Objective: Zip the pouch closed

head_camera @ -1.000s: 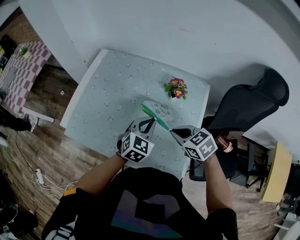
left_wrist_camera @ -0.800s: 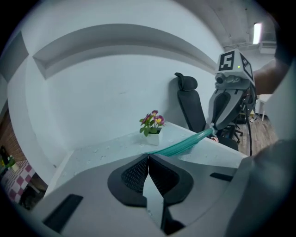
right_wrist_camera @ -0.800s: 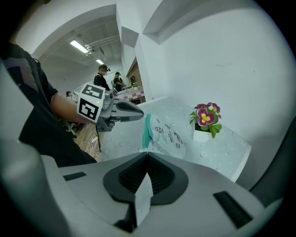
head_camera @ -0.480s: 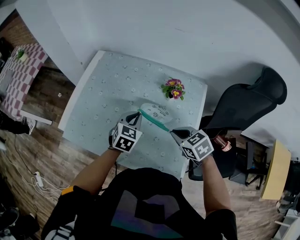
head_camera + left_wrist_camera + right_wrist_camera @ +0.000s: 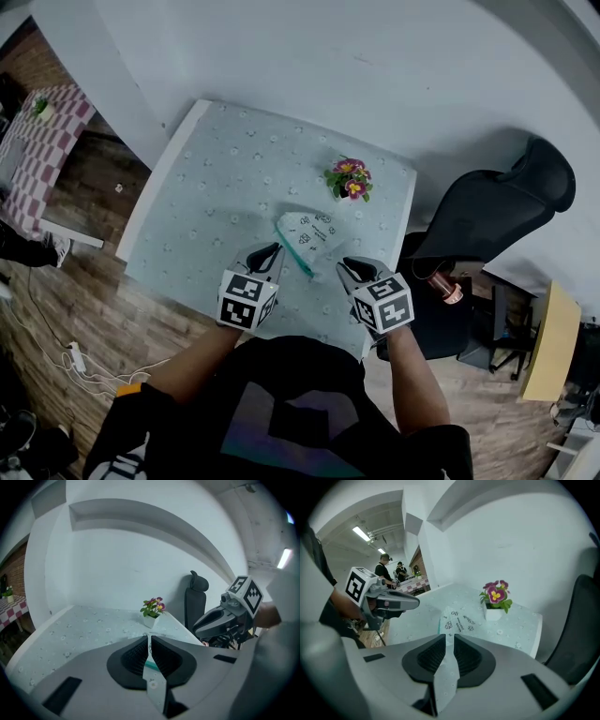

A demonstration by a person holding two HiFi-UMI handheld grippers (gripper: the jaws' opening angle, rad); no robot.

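Left gripper (image 5: 273,249) — jaws drawn almost together, nothing clamped. Right gripper (image 5: 346,268) — jaws apart, just opened, nothing between them. Just beyond both tips the white pouch (image 5: 312,230) lies on the table (image 5: 206,178), with its teal zip (image 5: 294,251) along the near-left edge. Flowerpot (image 5: 349,180) stands farther right.

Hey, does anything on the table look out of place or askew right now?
Only the pouch: it hangs tilted, held up by its green zipper edge in the left gripper. The right gripper has just been opening its jaws, with nothing between them. The flower pot stands upright; nothing is spilled.
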